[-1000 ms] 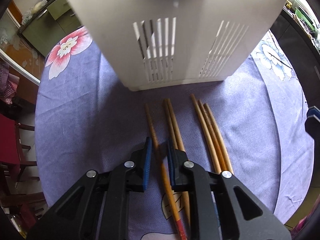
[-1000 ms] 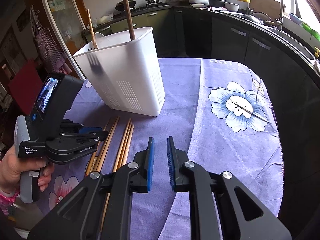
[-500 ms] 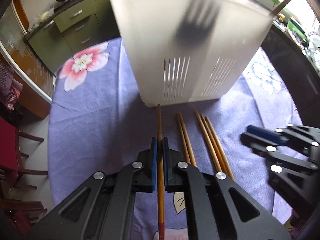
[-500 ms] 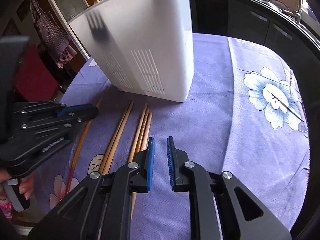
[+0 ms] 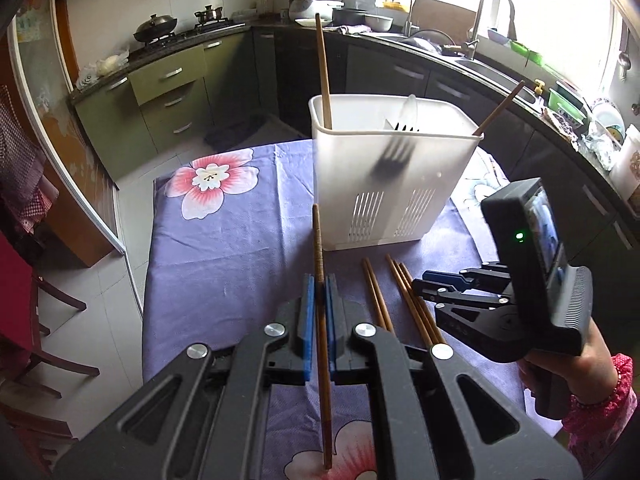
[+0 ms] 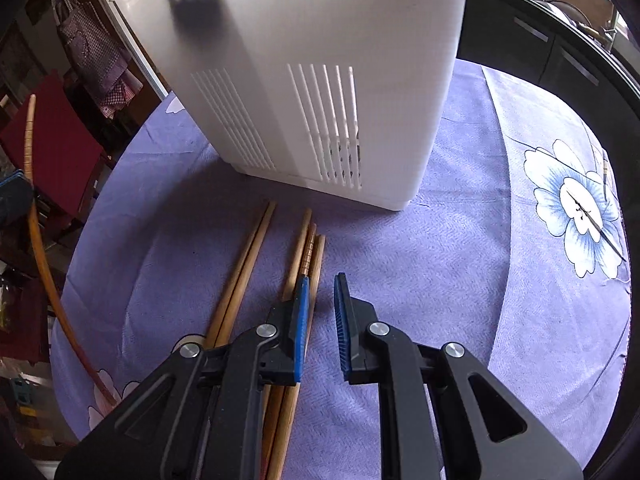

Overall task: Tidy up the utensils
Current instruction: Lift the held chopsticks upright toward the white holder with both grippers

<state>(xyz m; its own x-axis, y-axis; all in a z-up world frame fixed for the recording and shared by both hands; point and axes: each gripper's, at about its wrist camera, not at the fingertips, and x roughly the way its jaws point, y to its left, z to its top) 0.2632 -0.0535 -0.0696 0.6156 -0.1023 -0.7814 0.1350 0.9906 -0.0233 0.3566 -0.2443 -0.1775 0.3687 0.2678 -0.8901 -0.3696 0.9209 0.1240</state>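
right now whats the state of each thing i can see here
left hand-held gripper: shut on one chopstick, lifted
right hand-held gripper: open, empty, over loose chopsticks
loose chopsticks: flat on tablecloth
white utensil holder: upright, two chopsticks and a fork inside

Daylight floods in from the window [image 5: 560, 20] at upper right of the left wrist view, blown out to white glare. The purple cloth [image 5: 240, 248] is evenly lit with soft shadows; the white bin [image 6: 320, 60] casts one at its base. Both fisheye views bend straight lines and darken at the corners. Focus is sharp.
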